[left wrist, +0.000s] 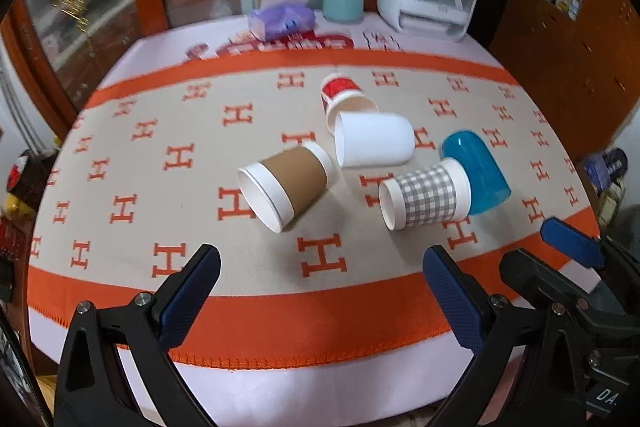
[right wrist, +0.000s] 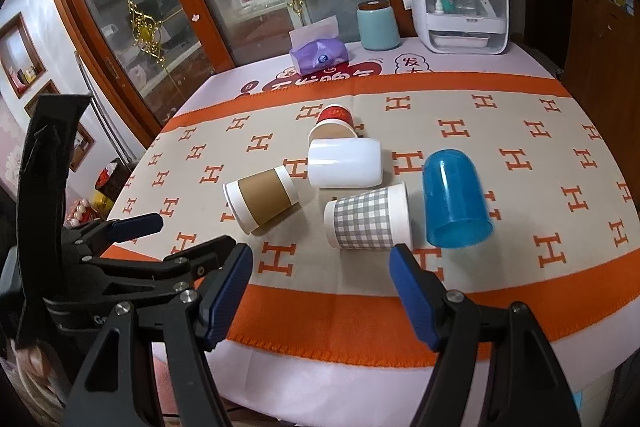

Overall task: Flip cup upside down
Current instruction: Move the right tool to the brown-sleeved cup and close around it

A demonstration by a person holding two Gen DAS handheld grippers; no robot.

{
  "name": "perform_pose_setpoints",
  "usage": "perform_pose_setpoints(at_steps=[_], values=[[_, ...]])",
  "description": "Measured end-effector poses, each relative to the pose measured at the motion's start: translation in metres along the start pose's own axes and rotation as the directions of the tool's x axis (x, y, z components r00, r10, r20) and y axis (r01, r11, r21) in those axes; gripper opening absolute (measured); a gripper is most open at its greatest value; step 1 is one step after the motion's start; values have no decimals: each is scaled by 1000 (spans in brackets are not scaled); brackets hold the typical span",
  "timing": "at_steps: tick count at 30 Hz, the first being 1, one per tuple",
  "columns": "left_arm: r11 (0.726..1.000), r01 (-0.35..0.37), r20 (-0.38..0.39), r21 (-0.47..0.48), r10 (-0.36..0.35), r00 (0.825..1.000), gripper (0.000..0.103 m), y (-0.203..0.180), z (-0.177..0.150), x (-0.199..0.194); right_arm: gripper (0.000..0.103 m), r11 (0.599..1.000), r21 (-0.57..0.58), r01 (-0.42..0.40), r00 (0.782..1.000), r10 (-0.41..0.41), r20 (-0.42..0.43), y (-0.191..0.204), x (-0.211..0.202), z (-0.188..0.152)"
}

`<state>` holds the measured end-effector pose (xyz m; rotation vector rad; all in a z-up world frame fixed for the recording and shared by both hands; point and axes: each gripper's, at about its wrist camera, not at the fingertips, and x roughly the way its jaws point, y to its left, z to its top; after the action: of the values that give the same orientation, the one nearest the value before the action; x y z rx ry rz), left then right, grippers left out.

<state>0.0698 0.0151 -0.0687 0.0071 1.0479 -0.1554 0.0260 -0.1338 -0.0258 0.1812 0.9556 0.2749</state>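
**Five cups down, both claws waiting**

Over the near orange border of the cloth [right wrist: 520, 131] I hold my left gripper [left wrist: 320, 291] and right gripper [right wrist: 320, 287] wide apart, gripping nothing, so either can straddle a cup.

All lie on their sides, clustered mid-table: brown-sleeved cup [left wrist: 286, 185], checked cup [right wrist: 370, 217], blue cup [right wrist: 456, 199], white cup [right wrist: 344, 163], red cup [right wrist: 334, 125] behind. They crowd together, touching, leaving my fingers little room. Tissue pack [right wrist: 318, 57] stands well apart.

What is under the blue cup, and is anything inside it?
The blue cup stands mouth-down on the H-patterned cloth. Through its translucent wall nothing shows inside, though tint and blur could hide something small.
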Motion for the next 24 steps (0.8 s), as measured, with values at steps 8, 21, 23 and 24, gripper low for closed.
perform_pose_setpoints(at_steps=[8, 21, 23, 24], values=[[994, 11, -73, 108, -3, 997, 101, 16, 26, 31, 66, 999, 40, -11, 998, 13, -61, -5, 33, 22], [933, 40, -201, 357, 35, 979, 101, 21, 83, 88, 53, 971, 220, -93, 967, 141, -213, -21, 106, 52], [913, 51, -236, 405, 51, 971, 101, 17, 88, 101, 53, 968, 231, -94, 963, 147, -224, -23, 112, 53], [909, 50, -245, 414, 58, 968, 101, 16, 90, 106, 53, 968, 233, -90, 963, 145, -229, -22, 115, 54]])
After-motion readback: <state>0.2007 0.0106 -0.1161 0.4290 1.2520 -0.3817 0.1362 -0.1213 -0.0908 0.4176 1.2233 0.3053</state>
